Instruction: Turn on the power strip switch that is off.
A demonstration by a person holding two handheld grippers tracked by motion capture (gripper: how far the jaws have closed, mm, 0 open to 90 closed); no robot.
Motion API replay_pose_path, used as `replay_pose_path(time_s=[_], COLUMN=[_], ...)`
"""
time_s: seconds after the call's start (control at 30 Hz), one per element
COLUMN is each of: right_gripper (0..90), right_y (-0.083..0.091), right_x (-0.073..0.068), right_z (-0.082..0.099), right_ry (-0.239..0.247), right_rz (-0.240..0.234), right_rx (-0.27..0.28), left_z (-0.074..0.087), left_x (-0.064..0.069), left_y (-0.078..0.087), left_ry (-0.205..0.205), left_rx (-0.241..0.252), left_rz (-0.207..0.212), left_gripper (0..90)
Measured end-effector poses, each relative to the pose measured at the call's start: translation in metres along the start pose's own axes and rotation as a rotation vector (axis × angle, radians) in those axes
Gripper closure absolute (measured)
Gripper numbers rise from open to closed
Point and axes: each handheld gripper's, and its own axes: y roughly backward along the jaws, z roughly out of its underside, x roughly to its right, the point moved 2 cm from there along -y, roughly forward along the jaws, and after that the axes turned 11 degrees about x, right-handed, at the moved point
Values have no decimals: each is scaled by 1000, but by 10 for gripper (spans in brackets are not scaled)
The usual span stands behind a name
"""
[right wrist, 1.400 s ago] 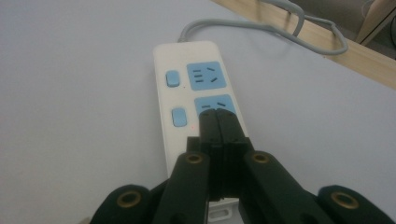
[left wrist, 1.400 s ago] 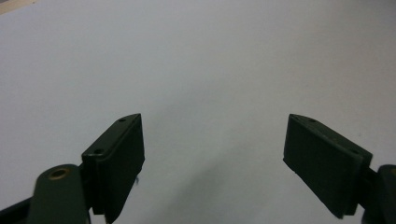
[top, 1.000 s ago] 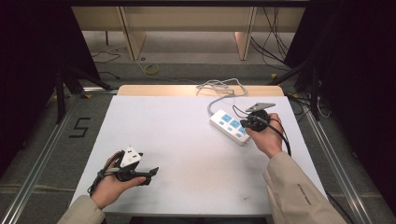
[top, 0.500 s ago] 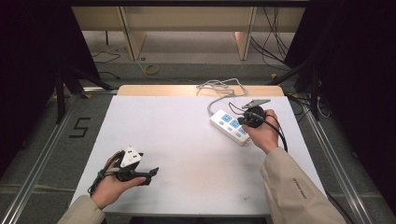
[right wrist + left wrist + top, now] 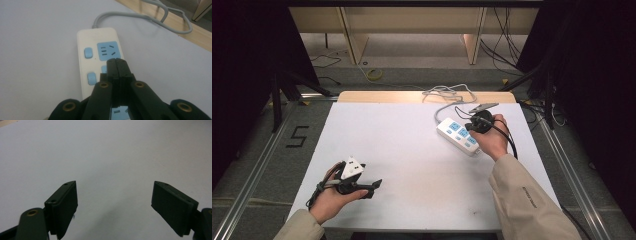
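A white power strip [image 5: 457,134] with blue sockets and blue switches lies at the right of the white table [image 5: 402,145], its grey cable [image 5: 445,93] running off the far edge. My right gripper [image 5: 476,126] hovers just over the strip's middle. In the right gripper view the jaws are pressed together with nothing between them, and the right gripper [image 5: 116,61] has its tips above the power strip [image 5: 100,50] between its first and second sockets. My left gripper [image 5: 372,187] rests low near the front left edge. In the left gripper view the left gripper [image 5: 115,195] is open over bare table.
A wooden strip [image 5: 382,96] borders the table's far edge, where the grey cable [image 5: 155,18] loops across it. Past it are floor cables and wooden furniture legs. Metal rails run along both sides of the table, with a "5" marked on the floor at left.
My right gripper has shifted slightly left, further over the power strip. The left gripper has stayed where it was.
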Motion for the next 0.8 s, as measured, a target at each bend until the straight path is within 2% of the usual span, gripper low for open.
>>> replay_pose_path(time_s=[0.8], right_gripper=[900], right_y=[-12], right_x=[-2], right_z=[-9], right_ry=[4], right_rz=[-5], right_rx=[-19], left_z=[0], left_x=[0], left_y=[0], left_ry=[4], left_rx=[2], left_rz=[4], left_gripper=[208])
